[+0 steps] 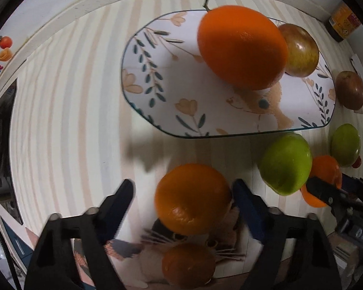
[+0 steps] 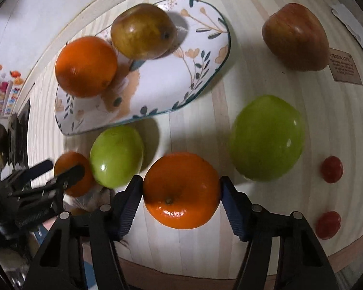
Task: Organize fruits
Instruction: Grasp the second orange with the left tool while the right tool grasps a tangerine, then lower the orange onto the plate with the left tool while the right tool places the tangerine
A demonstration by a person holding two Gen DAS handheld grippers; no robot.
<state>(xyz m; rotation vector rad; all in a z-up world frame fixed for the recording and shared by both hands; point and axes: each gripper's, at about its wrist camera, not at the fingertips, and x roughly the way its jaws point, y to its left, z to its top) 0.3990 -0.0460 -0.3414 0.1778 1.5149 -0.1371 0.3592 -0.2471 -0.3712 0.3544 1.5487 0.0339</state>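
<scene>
My right claw (image 2: 181,188) grasps an orange (image 2: 181,191) on the worktop (image 2: 193,241); my left claw (image 1: 184,193) brackets another orange (image 1: 192,198), one pad apart. Best: seat both pads, lift straight, carry to plate (image 2: 205,72).

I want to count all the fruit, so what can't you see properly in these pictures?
Left wrist view: held orange, mostly hidden by green apple and right gripper.
Left wrist view: jar, cut off by the picture's edge.
Right wrist view: card, print too small to read.
</scene>
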